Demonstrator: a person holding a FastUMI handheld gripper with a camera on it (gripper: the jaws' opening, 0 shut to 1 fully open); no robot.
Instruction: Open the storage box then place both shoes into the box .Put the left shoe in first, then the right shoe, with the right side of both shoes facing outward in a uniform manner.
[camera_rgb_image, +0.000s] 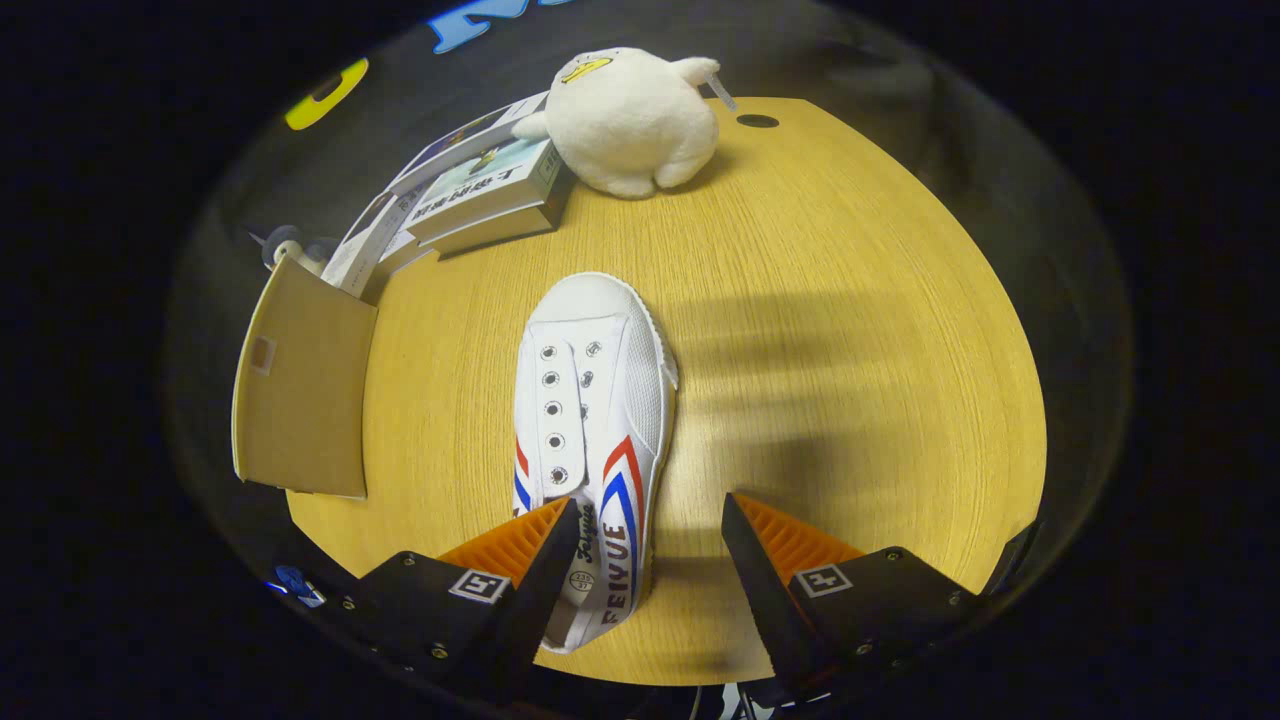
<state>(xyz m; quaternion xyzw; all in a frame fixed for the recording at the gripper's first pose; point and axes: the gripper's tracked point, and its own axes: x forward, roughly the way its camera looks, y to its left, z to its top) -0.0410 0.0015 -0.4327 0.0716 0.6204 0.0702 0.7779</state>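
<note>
A white canvas shoe (595, 420) with red and blue stripes lies on the wooden table (850, 330), toe pointing away from me. Its heel end reaches back between my fingers, close against the left finger (520, 545). My gripper (650, 530) is open; the right finger (780, 545) stands clear of the shoe with bare table between them. To the left, at the table's edge, stands a tan flat panel (300, 390) with a small cut-out, which looks like the storage box's lid or side.
A white plush toy (630, 120) sits at the far end of the table. Beside it, to the left, lies a stack of books (480, 195). A small dark hole (757, 121) marks the tabletop near the plush. Bare wood stretches to the right of the shoe.
</note>
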